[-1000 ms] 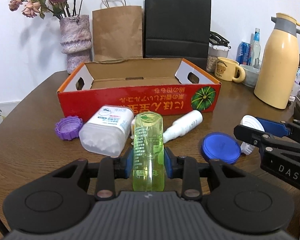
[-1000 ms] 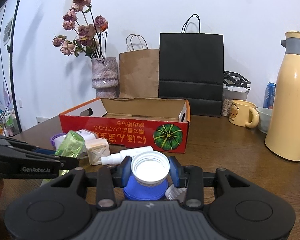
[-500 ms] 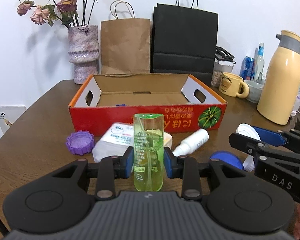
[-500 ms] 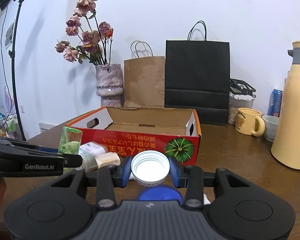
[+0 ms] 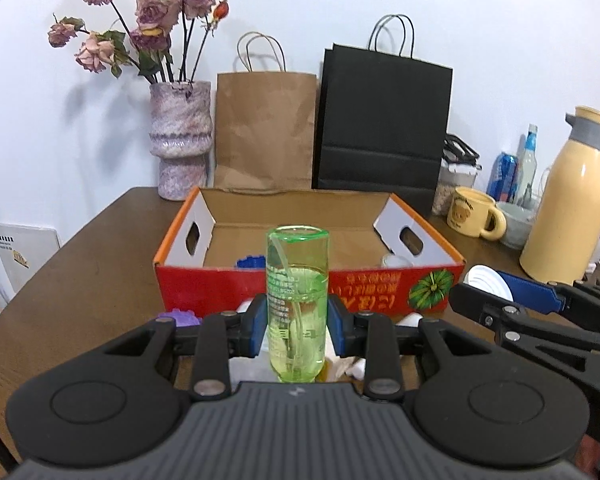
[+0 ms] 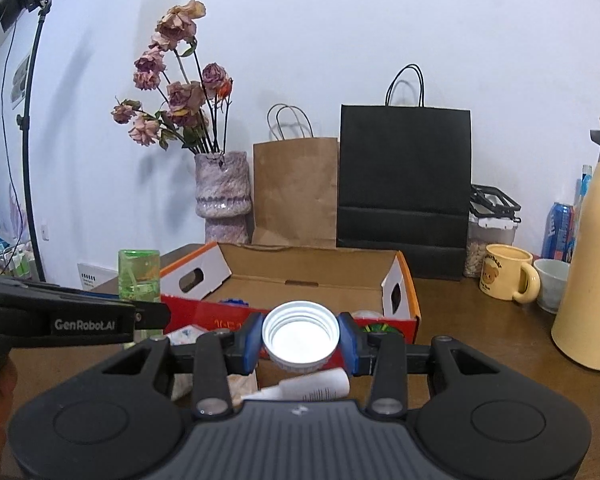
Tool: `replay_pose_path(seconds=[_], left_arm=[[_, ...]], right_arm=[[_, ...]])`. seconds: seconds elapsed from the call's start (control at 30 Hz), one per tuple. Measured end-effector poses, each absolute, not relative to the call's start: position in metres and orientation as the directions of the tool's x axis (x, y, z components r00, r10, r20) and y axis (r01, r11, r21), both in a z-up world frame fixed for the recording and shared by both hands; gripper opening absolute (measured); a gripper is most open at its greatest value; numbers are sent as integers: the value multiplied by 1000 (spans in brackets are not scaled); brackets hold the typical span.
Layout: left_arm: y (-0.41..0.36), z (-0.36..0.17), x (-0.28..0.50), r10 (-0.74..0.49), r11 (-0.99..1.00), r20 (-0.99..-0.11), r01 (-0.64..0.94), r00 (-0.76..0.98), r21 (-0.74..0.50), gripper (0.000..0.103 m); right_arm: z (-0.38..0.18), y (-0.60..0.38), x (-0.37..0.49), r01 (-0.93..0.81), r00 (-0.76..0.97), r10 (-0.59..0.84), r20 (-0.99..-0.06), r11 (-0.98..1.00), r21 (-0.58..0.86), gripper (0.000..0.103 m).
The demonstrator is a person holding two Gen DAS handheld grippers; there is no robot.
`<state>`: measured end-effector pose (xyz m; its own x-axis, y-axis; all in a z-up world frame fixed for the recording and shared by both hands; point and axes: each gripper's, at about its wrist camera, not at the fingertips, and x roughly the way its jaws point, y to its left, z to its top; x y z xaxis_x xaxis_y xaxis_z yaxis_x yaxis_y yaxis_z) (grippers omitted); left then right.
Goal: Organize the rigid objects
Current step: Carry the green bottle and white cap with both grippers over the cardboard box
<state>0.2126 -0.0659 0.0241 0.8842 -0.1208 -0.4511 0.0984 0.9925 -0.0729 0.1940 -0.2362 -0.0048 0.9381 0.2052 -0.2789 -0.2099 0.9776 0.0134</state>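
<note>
My left gripper (image 5: 297, 320) has its jaws clamped on the upright green bottle (image 5: 297, 304) and my right gripper (image 6: 300, 342) grips the white cap (image 6: 300, 334), both raised before the red box (image 5: 300, 284)

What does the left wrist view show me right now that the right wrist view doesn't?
Only the left wrist view shows the purple cap on the table and the left gripper closed on the green bottle head-on. Only the right wrist view shows the light stand at far left and the inside of the white cap in the right gripper. Both show the red box, open, with a blue item inside, plus the yellow mug.
</note>
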Motion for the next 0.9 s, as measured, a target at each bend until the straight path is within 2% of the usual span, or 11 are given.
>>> replay_pose_path(seconds=[0.5,0.9], left_arm=[[-58,50,248,-106,992,-395,72,913,-99,32],[-59,54,281,-94,992,-383,55,919,-112,32]], right_arm=[[15,-228,229,-198,952,196,-235,980,16,39],[20,-227,264,-180,958,178,-227,984,12,39]])
